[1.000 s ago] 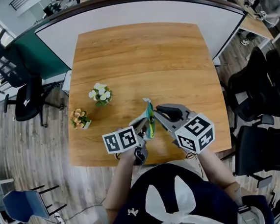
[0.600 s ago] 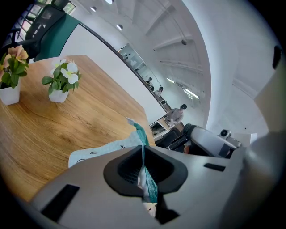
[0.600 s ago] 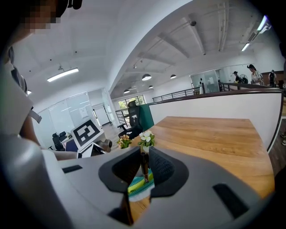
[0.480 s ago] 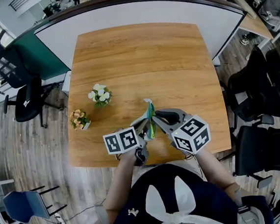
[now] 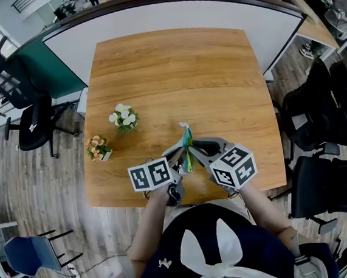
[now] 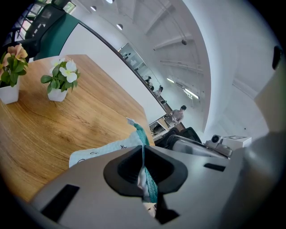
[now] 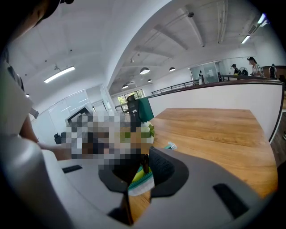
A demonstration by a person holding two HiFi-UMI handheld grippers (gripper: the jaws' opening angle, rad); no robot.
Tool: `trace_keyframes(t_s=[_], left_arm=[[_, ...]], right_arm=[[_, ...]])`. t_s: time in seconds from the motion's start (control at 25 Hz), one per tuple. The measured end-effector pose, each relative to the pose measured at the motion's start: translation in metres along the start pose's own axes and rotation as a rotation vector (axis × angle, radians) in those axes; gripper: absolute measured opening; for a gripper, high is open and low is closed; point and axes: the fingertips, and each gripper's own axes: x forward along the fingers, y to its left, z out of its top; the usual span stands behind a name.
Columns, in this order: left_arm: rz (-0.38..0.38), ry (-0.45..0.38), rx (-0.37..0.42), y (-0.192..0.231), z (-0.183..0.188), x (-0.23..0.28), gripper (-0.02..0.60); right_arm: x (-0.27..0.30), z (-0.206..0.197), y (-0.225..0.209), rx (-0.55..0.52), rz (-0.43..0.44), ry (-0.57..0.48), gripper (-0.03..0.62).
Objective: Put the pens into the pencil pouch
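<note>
White-flower pot [image 5: 124, 117], orange-flower pot [image 5: 99, 147] near wooden table's [image 5: 173, 68] left edge

No legible text or labels.

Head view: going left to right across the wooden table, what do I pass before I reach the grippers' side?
Small white pot of orange flowers → small pot of white flowers with green leaves → pale fabric pencil pouch with a teal edge.
</note>
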Motion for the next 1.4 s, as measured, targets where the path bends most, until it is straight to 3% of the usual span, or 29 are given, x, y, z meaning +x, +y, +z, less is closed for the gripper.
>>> trace_keyframes(t_s=[0.84, 1.16, 1.4], left_arm=[[0.026, -0.001, 0.002, 0.004, 0.000, 0.003, 0.032], [0.097, -0.042, 0.042, 0.019, 0.021, -0.007, 0.033], [0.185, -0.009, 0.109, 0.040, 0.013, 0.006, 0.032]], right_arm=[[0.001, -0.027, -0.009, 0.009, 0.008, 0.081, 0.100], [0.000, -0.038, -0.020, 0.032, -0.012, 0.095, 0.100], [0.003, -0.046, -0.027, 0.050, -0.019, 0.111, 0.098]])
